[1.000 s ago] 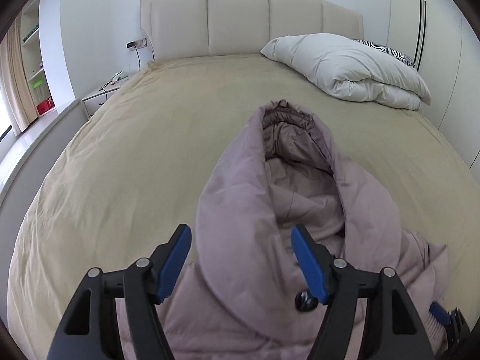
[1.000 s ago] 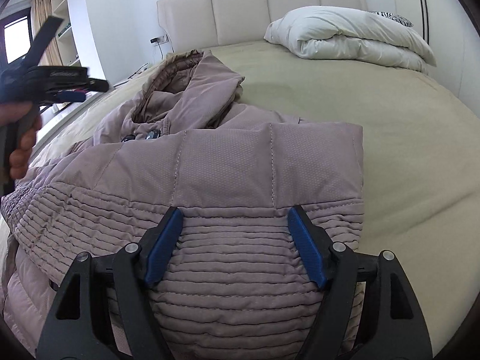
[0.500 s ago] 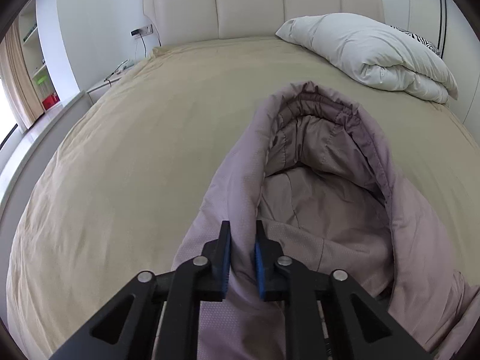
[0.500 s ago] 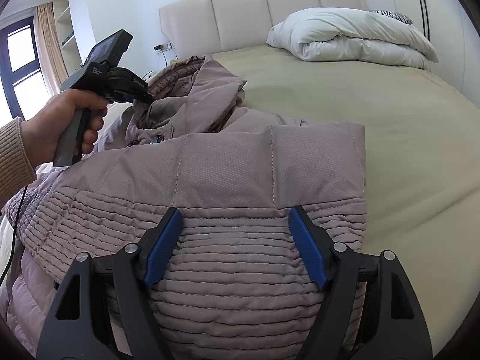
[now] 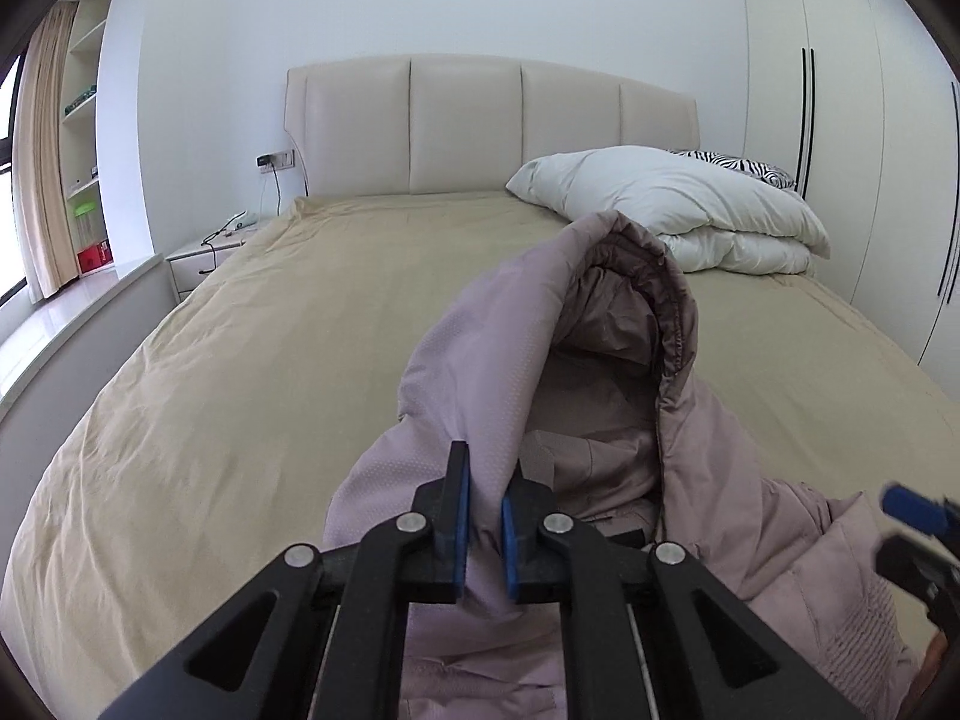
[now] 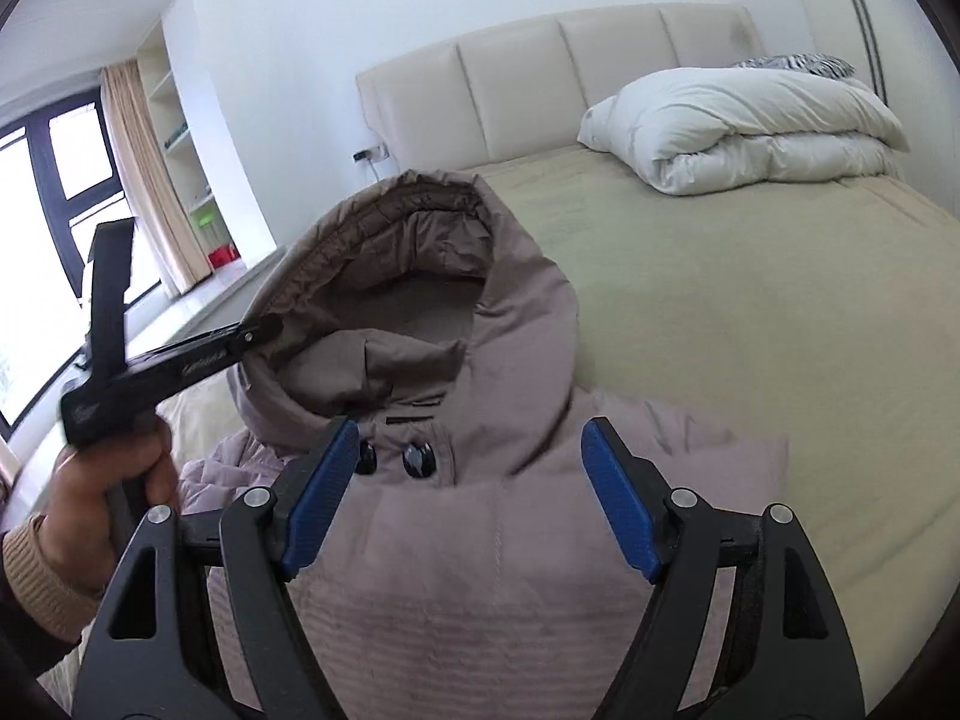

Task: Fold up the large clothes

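- The left gripper [image 5: 481,510] is clamped narrow on the left edge of the hood [image 5: 600,324] of the mauve padded jacket [image 6: 510,588]; a fold of fabric sits between its blue pads, and the hood stands raised off the bed [image 5: 240,390].
- In the right wrist view the same left gripper [image 6: 264,330] comes in from nine o'clock, held by the left hand [image 6: 108,480], its tips at the hood rim.
- The right gripper [image 6: 468,504] is spread wide and holds nothing, hovering above the jacket's chest near two dark buttons [image 6: 390,459].
- The jacket lies at the near end of the bed, hood toward twelve o'clock, where the headboard [image 5: 492,126] stands; the white duvet [image 5: 672,204] is well apart at one o'clock.
- Risk: the pinch is thin and near the hood's edge, so slick padded fabric may slide out when pulled.
- Risk: with the right gripper free, nothing pins the body, so pulling the hood could drag the whole jacket and spoil the folds beneath.
- Risk: the puffy hood will likely spring back open rather than lie flat once released.
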A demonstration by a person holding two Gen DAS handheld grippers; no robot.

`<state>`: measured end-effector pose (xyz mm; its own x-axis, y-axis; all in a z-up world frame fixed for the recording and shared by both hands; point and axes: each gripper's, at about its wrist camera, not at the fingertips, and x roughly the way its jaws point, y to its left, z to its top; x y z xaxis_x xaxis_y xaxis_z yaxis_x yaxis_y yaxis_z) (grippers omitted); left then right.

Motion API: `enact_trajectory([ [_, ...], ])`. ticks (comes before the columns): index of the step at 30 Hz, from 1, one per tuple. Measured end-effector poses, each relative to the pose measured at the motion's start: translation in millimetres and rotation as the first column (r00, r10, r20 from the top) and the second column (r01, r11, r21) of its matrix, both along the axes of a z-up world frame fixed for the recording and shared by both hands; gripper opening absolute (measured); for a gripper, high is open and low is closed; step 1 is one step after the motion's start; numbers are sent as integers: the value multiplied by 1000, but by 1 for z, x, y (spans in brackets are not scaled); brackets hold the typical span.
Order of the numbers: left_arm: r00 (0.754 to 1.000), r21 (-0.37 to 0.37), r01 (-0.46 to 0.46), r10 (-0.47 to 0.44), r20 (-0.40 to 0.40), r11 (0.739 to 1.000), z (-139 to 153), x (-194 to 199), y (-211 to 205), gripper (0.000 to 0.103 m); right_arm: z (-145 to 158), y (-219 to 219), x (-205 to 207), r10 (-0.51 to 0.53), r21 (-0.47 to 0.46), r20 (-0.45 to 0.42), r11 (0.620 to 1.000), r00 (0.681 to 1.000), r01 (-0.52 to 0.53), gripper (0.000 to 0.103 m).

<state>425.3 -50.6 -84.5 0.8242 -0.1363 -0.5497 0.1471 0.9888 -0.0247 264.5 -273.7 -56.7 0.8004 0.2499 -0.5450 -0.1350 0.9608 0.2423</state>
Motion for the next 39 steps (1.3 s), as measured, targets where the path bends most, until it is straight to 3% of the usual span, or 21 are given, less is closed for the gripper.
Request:
enact_trajectory([
  [6, 999, -37, 4, -2, 44, 999, 1, -26, 14, 10, -6, 33, 120, -40, -24, -118, 999, 992, 37, 76],
  [12, 995, -36, 22, -19, 95, 999, 2, -45, 17, 10, -51, 29, 207, -216, -42, -291, 976, 932, 213, 76],
  [14, 995, -28, 27, -24, 100, 999, 0, -47, 17, 10, -57, 25, 221, -232, -19, -318, 971, 920, 238, 54],
  [15, 995, -30, 27, -24, 97, 999, -1, -48, 17, 10, -57, 20, 223, -238, -4, -329, 968, 914, 250, 36],
  [16, 996, -38, 24, -20, 91, 999, -2, -47, 20, 10, -57, 14, 221, -239, 21, -333, 965, 912, 260, 32],
  [19, 997, -76, 14, -8, 78, 997, -1, -51, 27, 10, -48, 2, 207, -250, 9, -302, 964, 920, 265, 14],
  [23, 998, -114, 9, -2, 68, 993, 11, -70, 35, 9, -18, -13, 160, -257, 71, -212, 958, 943, 277, 10],
  [26, 999, -185, -16, 22, 30, 983, 16, -87, 50, 9, 13, -4, 100, -241, 13, -82, 970, 967, 243, 10],
  [29, 999, -228, -38, 37, -7, 973, 15, -113, 59, 9, 24, 2, 36, -218, -8, -11, 976, 976, 218, 10],
  [33, 996, -236, -58, 41, -76, 970, -7, -156, 58, 9, 0, 12, -39, -181, -27, -4, 983, 983, 181, 10],
  [36, 982, -231, -90, 48, -181, 969, -42, -188, 58, 9, -39, 13, -81, -152, -29, -62, 988, 986, 151, 10],
  [39, 956, -260, -148, 71, -283, 954, -69, -214, 69, 9, -80, 16, -114, -143, -3, -174, 989, 974, 145, 12],
])
